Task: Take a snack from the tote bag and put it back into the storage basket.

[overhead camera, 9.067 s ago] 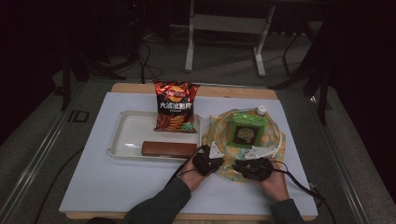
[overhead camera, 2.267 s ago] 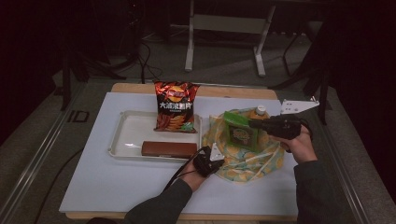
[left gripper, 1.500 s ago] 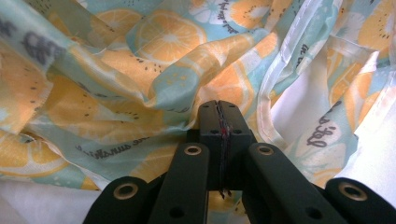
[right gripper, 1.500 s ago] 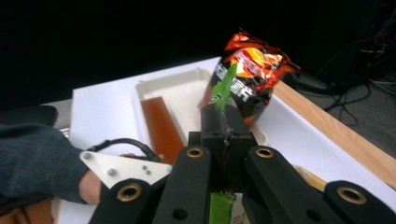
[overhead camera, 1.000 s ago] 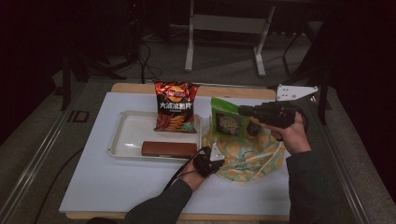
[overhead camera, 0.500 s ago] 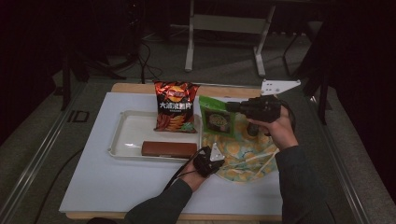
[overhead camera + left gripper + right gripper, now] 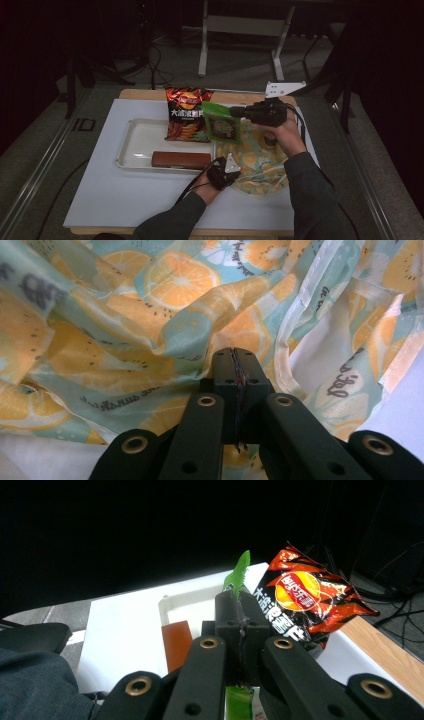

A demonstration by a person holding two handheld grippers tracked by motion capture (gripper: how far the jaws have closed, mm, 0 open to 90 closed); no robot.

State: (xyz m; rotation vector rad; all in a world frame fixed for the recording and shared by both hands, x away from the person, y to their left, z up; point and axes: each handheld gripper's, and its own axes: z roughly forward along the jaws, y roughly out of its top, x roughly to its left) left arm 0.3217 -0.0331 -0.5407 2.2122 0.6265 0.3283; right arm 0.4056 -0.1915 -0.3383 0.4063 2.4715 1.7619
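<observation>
The right gripper (image 7: 235, 112), clamped on the top edge of the green snack packet (image 7: 223, 128), has carried it out of the citrus-print bag (image 7: 260, 162) and leftward; a second ago it hung over the bag, now it dangles at the tray's (image 7: 137, 145) three o'clock rim, just beside the red chip bag (image 7: 187, 112). The left gripper (image 7: 226, 167) stays pinched shut on the bag's fabric at its nine o'clock edge, pinning it. Unpacking looks well along: the packet seems bound for the tray, beside the brown bar (image 7: 181, 159).
</observation>
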